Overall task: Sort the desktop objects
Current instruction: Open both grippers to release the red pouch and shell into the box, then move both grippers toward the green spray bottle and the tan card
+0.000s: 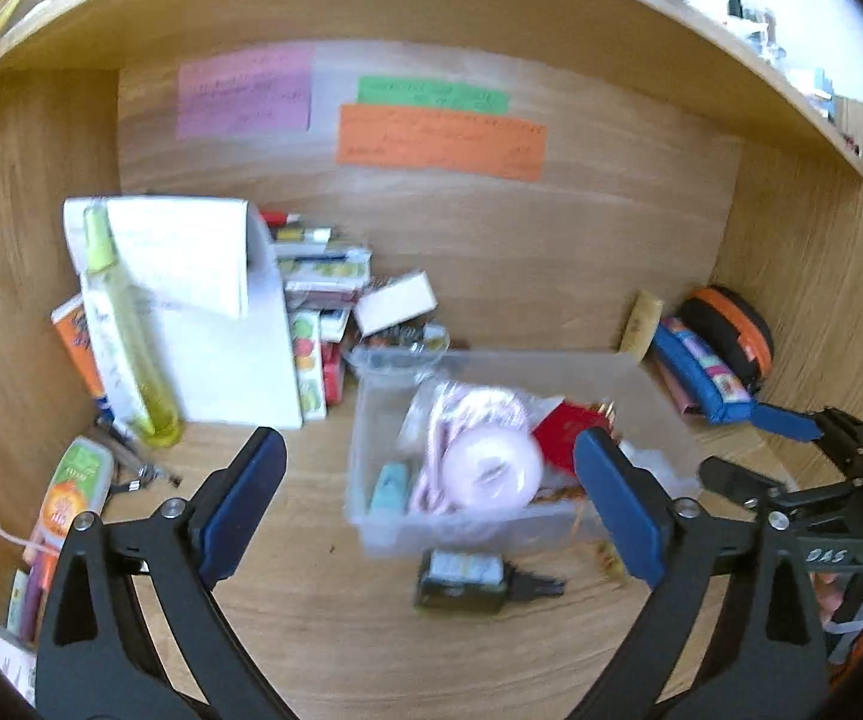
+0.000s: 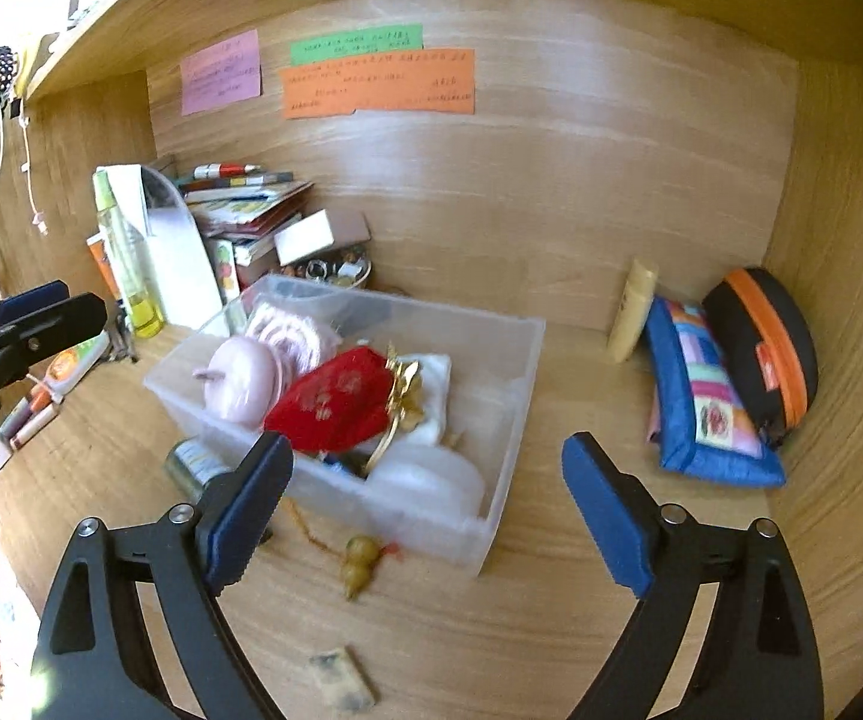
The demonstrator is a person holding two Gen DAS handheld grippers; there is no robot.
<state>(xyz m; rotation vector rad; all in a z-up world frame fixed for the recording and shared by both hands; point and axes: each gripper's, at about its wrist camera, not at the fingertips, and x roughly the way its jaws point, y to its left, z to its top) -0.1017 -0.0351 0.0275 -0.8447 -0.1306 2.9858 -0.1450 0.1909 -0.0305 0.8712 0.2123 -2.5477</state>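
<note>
wooden counter [image 2: 551, 600] with loose bits in front of the clear bin [image 2: 509, 420]: small dark bottle [image 1: 461, 579] at its left corner looks rigid and rolly, so pinch across the body. gourd charm [image 2: 359, 564] seems light and slippery; grab its waist. left gripper [image 1: 431, 480] and right gripper [image 2: 425, 498] both spread wide, empty.

Left gripper [image 1: 431, 492] jaws apart above clear bin [image 1: 371, 516].
</note>
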